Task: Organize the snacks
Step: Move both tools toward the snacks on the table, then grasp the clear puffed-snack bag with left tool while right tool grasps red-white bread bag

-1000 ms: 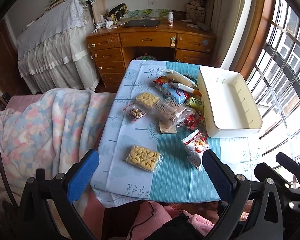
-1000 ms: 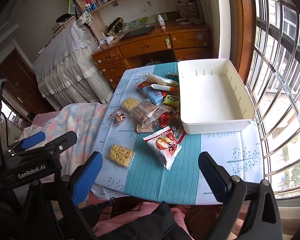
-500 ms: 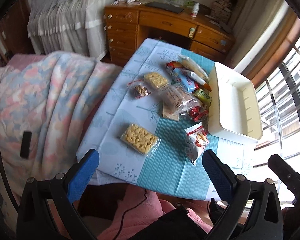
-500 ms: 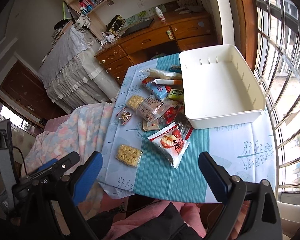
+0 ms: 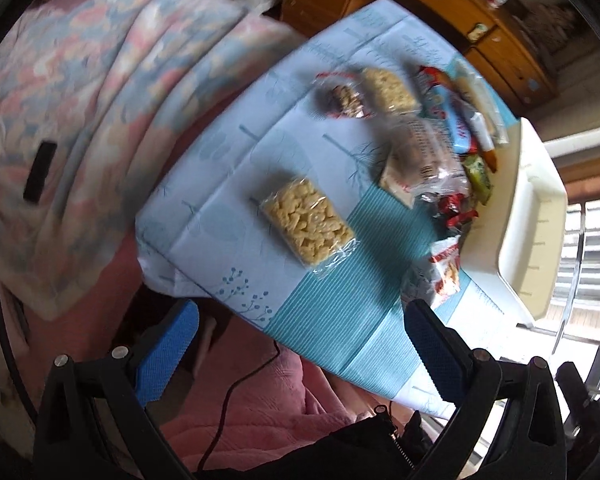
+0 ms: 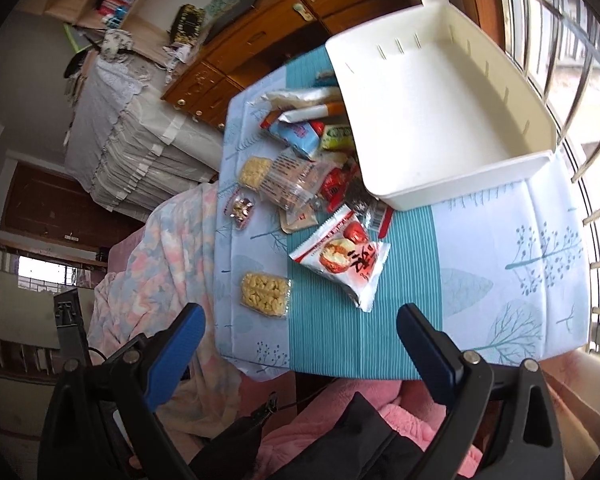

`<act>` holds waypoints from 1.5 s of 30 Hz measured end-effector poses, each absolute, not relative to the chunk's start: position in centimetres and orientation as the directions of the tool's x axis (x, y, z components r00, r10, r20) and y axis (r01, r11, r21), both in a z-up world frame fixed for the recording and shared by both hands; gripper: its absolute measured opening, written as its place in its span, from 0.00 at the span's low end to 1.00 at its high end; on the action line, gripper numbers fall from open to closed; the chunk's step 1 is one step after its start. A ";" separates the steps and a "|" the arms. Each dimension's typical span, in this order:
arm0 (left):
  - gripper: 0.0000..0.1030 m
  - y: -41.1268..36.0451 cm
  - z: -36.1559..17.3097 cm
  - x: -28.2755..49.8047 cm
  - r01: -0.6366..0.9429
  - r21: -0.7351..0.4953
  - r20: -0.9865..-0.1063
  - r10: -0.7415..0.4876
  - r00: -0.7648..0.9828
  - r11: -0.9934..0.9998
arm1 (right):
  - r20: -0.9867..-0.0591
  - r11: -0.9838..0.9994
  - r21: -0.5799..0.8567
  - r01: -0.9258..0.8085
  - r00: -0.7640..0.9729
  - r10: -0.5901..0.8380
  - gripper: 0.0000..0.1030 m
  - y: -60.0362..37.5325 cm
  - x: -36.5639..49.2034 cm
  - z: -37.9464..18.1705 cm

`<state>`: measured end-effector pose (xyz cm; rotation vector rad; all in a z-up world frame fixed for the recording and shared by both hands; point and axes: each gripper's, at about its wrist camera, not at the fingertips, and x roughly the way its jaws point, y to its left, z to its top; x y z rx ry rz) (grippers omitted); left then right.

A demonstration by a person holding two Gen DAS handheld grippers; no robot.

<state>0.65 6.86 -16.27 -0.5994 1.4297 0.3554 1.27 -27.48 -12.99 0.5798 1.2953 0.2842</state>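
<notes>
- A small table under a blue and teal tablecloth (image 6: 480, 264) with tree prints fills the middle of the right wrist view; in the left wrist view it runs tilted from centre to upper right, blurred.
- The white bin (image 6: 452, 120) stands on the cloth at upper right of the right wrist view, nothing visible inside it.
- Just beside its left wall lies the heap of snack packets (image 6: 304, 148).
- A red and white pouch (image 6: 346, 256) lies alone at centre, and a clear pack of yellow crackers (image 6: 265, 294) lower left of it; the same pack (image 5: 308, 226) sits mid-frame in the left wrist view.
- A floral quilt (image 5: 100, 92) covers the upper left of the left wrist view.
- A wooden desk (image 6: 260, 40) and shelves stand at the top of the right wrist view, with window bars down the right edge.
- The left gripper (image 5: 300, 354) and right gripper (image 6: 300, 354) hang at the bottom of their frames, blue pads spread wide, holding nothing.
</notes>
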 end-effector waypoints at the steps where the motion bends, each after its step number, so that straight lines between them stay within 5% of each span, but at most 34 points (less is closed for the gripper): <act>1: 0.99 7.1 -16.9 0.8 -0.585 -0.173 -0.985 -0.132 0.113 0.793 | -0.824 0.824 0.549 0.137 0.249 0.508 0.94 -27.5 1.5 -13.6; 16: 0.99 11.1 -26.7 3.7 -0.842 -0.168 -0.936 -0.352 -0.027 0.513 | -0.828 0.792 0.523 0.314 -0.032 0.559 0.94 -25.9 5.3 -21.9; 31: 0.99 11.3 -32.3 6.8 -0.911 -0.100 -0.885 -0.454 -0.102 0.401 | -0.777 0.693 0.452 0.561 -0.134 0.615 0.94 -26.3 9.1 -27.9; 45: 0.84 11.9 -35.6 8.6 -0.902 -0.061 -0.835 -0.517 -0.189 0.428 | -0.763 0.640 0.378 0.669 -0.167 0.625 0.84 -25.4 9.3 -32.2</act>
